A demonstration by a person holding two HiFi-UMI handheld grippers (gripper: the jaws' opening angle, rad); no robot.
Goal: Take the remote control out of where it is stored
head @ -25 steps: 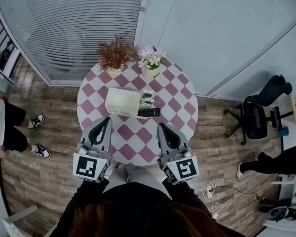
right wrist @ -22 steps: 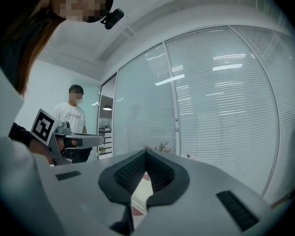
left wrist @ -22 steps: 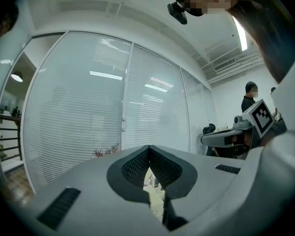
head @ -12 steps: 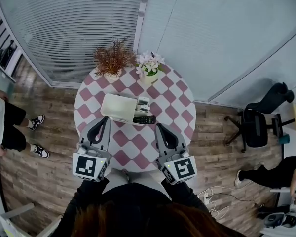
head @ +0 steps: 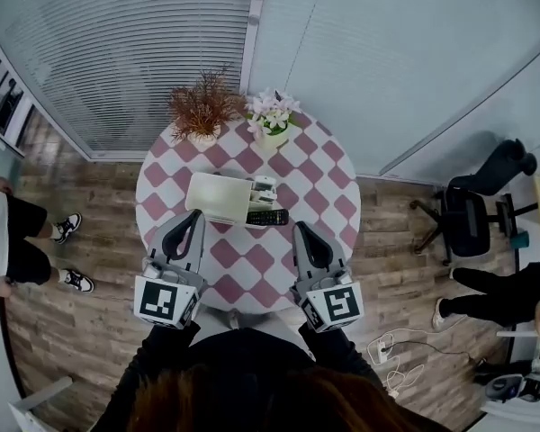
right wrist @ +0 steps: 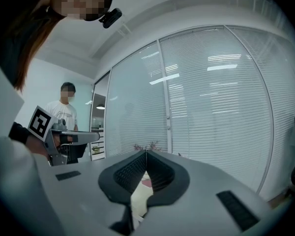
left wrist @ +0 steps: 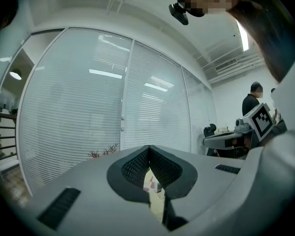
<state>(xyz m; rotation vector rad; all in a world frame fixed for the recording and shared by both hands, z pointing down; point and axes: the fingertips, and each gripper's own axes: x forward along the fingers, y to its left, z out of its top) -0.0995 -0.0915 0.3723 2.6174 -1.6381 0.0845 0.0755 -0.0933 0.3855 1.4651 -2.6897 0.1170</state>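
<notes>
Since a second ago, the left gripper (head: 195,217) and the right gripper (head: 300,228) have been brought slightly closer to the things at the middle of the table (head: 324,192). Both are held level over the near edge of its pink and white chequered cloth.

In each gripper view the fingers are seen pressed together at their tips, with nothing caught between them.

The remote control (head: 267,217) is seen lying flat on the table, just at the near right corner of the white box (head: 220,196). Whether the two touch cannot be told. The remote control is near the right gripper's tip but apart from it.

At the far edge of the table a reddish dried plant (head: 201,108) and a pot of white flowers (head: 272,115) are set side by side.
</notes>
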